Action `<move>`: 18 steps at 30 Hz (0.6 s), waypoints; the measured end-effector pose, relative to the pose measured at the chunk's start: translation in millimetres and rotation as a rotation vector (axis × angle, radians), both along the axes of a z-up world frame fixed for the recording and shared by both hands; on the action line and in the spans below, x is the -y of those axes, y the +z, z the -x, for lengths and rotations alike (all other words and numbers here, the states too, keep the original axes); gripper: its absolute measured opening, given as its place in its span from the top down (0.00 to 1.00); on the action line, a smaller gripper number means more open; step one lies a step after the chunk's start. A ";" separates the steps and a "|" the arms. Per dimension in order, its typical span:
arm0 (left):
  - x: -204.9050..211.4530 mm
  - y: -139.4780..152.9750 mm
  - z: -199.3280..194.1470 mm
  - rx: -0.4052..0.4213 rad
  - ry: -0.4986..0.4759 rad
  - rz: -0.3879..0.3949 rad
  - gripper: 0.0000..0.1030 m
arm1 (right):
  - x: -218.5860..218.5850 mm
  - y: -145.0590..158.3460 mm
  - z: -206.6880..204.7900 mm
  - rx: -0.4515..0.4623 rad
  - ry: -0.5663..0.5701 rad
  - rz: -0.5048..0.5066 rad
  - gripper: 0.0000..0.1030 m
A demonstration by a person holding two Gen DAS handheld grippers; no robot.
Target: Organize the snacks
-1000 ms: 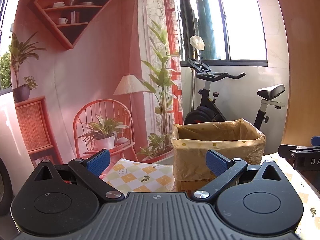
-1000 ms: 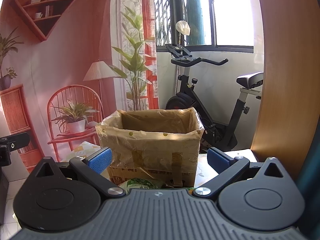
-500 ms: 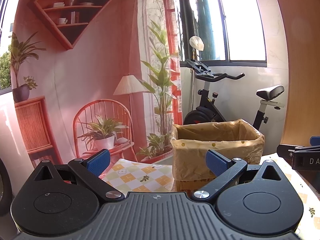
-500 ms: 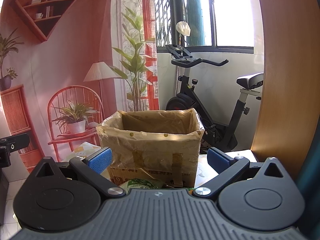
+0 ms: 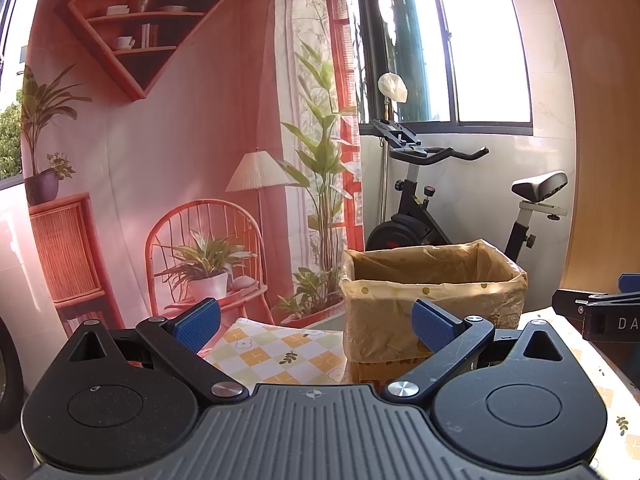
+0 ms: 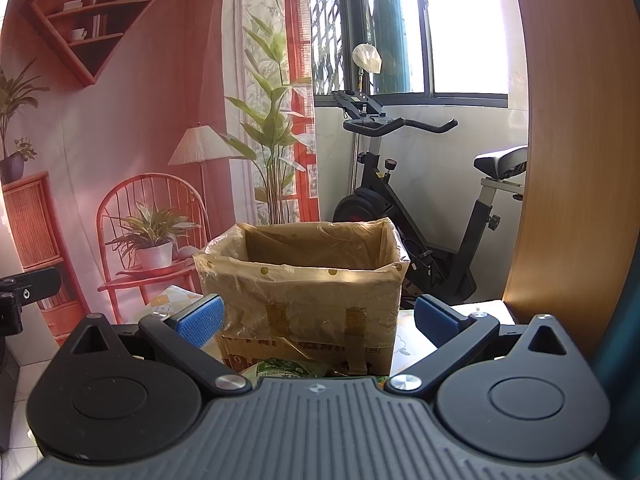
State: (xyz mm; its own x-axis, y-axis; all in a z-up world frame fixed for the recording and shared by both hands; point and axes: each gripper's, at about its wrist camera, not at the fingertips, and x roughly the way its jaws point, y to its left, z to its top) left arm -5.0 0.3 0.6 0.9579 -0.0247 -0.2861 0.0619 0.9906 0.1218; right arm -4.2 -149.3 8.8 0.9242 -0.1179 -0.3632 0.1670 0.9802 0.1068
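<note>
A cardboard box (image 5: 434, 292) lined with a yellowish plastic bag stands on a table with a checked cloth (image 5: 276, 354); it also fills the middle of the right wrist view (image 6: 304, 292). My left gripper (image 5: 316, 322) is open and holds nothing, short of the box and to its left. My right gripper (image 6: 318, 320) is open too, facing the box's front. A green snack packet (image 6: 282, 368) lies just below the box's front, partly hidden by the right gripper's body. The box's inside is not visible.
An exercise bike (image 6: 404, 200) stands behind the table by the window. A wooden panel (image 6: 568, 160) rises at the right. A printed backdrop (image 5: 160, 160) with chair and plants hangs at the left. The right gripper shows at the edge of the left wrist view (image 5: 600, 312).
Both views have hardly shifted; the box sits a touch lower and the grippers stay open.
</note>
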 end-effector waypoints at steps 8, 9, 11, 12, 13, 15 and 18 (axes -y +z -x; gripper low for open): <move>0.6 -0.4 0.2 0.002 -0.001 0.007 0.01 | -0.4 0.0 0.1 -0.001 0.003 0.001 0.00; 0.8 -0.7 0.3 0.001 -0.003 0.009 0.01 | -0.8 0.2 0.5 -0.002 0.003 0.004 0.00; 1.3 -1.1 0.3 0.000 -0.006 0.009 0.01 | -1.3 0.9 1.6 -0.002 0.003 0.007 0.00; 1.6 -1.3 0.2 0.000 -0.008 0.007 0.01 | -0.9 0.5 0.8 -0.001 0.004 0.004 0.00; 1.7 -1.5 0.3 -0.002 -0.009 0.005 0.01 | -1.0 0.6 0.7 -0.001 0.003 0.004 0.00; 1.6 -1.5 0.6 -0.003 -0.011 0.007 0.01 | -1.2 0.8 1.3 0.000 0.001 0.004 0.00; 0.2 -0.4 1.4 0.000 -0.010 0.007 0.01 | -0.7 0.5 1.8 0.001 0.000 -0.001 0.00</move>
State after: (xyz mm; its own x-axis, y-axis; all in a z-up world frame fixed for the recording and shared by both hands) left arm -6.4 0.2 0.2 0.9576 -0.0364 -0.2858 0.0720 0.9908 0.1150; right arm -6.1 -148.6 9.3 0.9247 -0.1176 -0.3622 0.1668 0.9801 0.1076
